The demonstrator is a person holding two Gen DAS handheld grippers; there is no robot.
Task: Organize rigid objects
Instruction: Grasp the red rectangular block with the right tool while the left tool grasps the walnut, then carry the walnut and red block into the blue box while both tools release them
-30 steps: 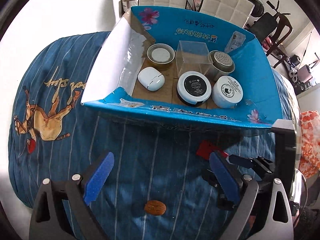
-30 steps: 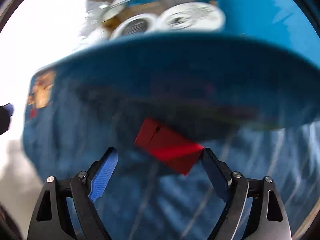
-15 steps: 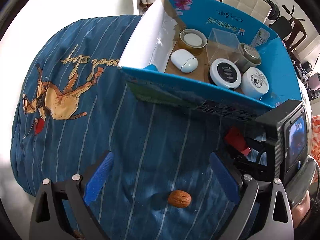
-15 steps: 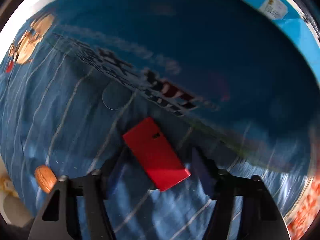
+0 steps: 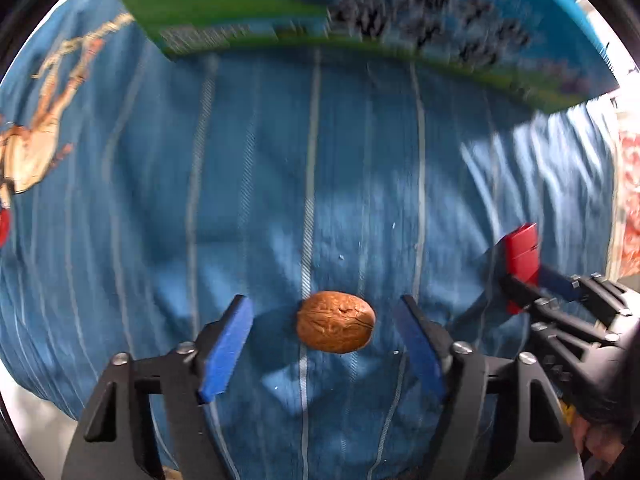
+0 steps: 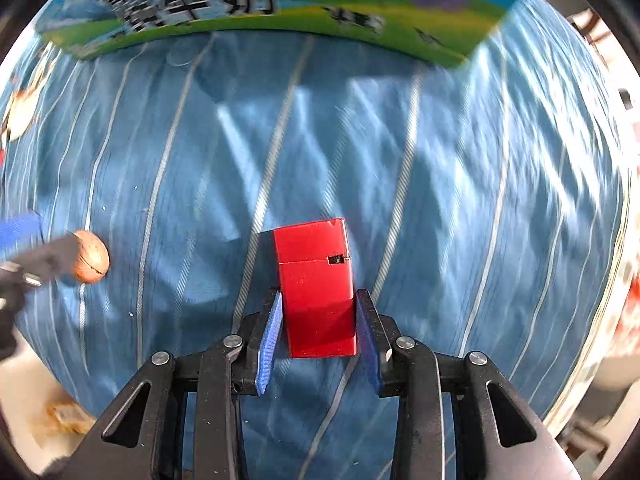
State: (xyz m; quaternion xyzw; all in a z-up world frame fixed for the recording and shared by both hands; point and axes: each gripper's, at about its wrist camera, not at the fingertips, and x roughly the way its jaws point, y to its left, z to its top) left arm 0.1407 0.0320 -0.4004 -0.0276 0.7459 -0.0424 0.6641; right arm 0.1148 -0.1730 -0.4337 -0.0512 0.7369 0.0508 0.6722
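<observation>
Beside the box: printed box (image 5: 360,16) at the far edge of the striped blue cloth (image 5: 280,160); contents hidden here.
Left gripper (image 5: 324,344): jaws just been closing, straddling the walnut (image 5: 335,321), pads not touching it.
Right gripper (image 6: 318,336): jaws just been closing, now pressing the red case (image 6: 316,288), nearer the box than the walnut is.
Left to do: judging by this, both pieces remain to be lifted and boxed.

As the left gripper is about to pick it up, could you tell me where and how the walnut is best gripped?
Come straight down from above, as the left gripper is now, and close on the two pointed ends of the walnut. It lies on the blue cloth with its long axis across the jaws, which have just been closing, and both blue pads are clear of it, so it is centred.
</observation>
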